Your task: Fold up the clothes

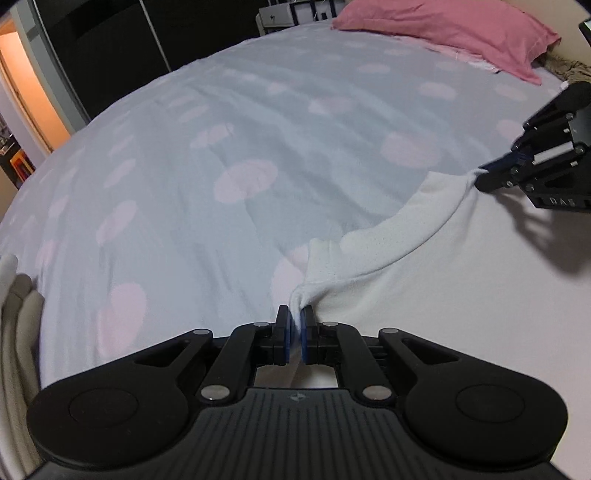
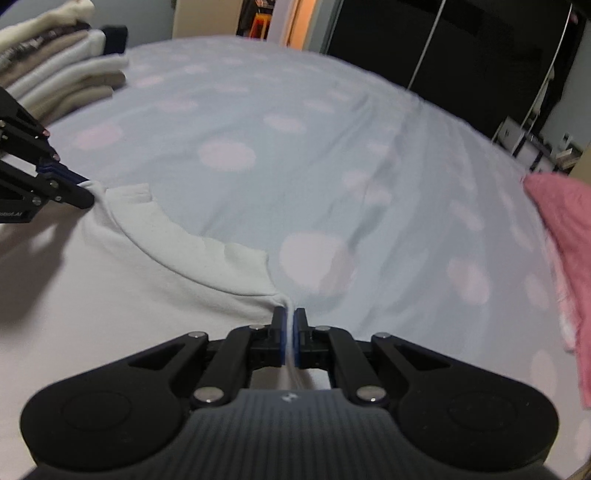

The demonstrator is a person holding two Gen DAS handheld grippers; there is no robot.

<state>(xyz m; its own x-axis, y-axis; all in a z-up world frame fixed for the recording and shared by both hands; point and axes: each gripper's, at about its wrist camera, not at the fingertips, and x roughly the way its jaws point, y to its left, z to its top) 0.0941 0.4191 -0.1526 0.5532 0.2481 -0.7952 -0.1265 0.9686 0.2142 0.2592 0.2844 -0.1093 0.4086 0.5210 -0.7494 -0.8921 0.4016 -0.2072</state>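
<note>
A wide bed fills both views, covered by a pale blue bedspread [image 1: 229,122] printed with soft pink round spots and creased into long shallow ridges; behind it stand dark glossy wardrobe doors [image 2: 461,48] and a doorway lit warm orange [image 1: 26,88]. A pink pillow [image 1: 450,29] with a stitched flange edge lies at the head of the bed, and a stack of folded clothes [image 2: 62,77] in cream, beige and white, thick and fleecy-looking, sits near one edge. The white garment [image 1: 424,288] lies on the near part of the bedspread, a smooth knit with a curved ribbed neckline [image 2: 177,240] facing away from the cameras. The left gripper [image 1: 294,325], black with blue pads, is pressed together on a bunched peak of fabric at one end of the neckline, the cloth drawn up into a small twisted fold between its pads. The right gripper [image 2: 289,326] is likewise clamped tight on the garment's other shoulder point, a thin white strip of fabric running down between its blue pads. Each gripper shows at the side of the other's view, and the neckline sags in a shallow arc between the two pinch points, the cloth pulled fairly flat below it.
</note>
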